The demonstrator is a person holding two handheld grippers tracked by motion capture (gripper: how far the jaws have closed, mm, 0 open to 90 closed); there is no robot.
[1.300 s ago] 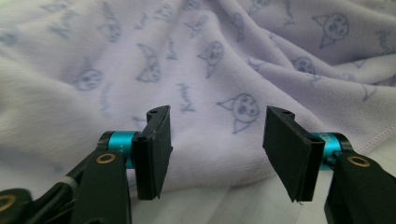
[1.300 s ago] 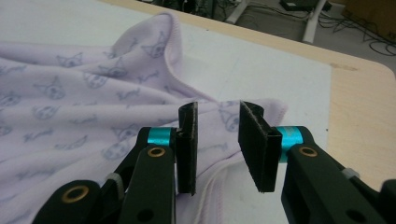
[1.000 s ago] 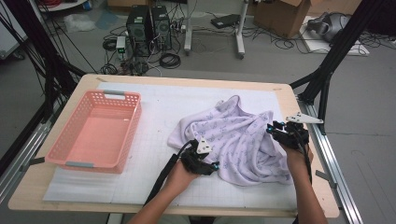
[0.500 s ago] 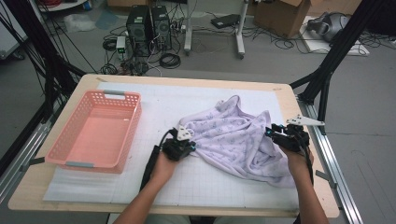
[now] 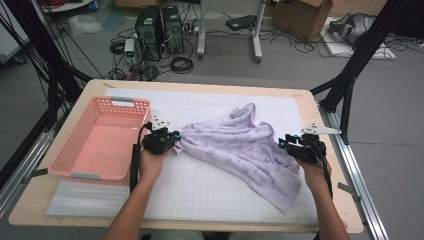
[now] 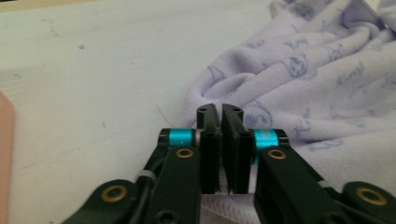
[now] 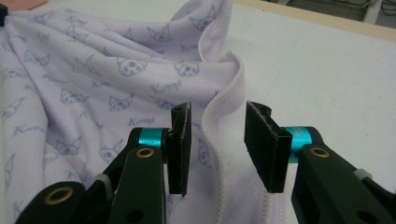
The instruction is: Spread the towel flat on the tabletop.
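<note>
My left gripper (image 5: 172,138) pinches the lilac printed cotton cloth (image 5: 240,150) at mid-frame; my right gripper (image 7: 218,140) (jaws wide) straddles its hem, lower right.

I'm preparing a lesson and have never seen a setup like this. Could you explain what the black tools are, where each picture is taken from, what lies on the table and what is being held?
A person holds a hand tool with two black fingers in each hand; there is no robot arm. One picture looks down from above the table; the other two come from cameras riding on each tool. On the table lie a lilac printed cloth and an empty pink basket. The left gripper, beside the basket, has its fingers shut on the cloth's edge. The right gripper is open, its fingers either side of the cloth's hem, not yet pinching it.
</note>
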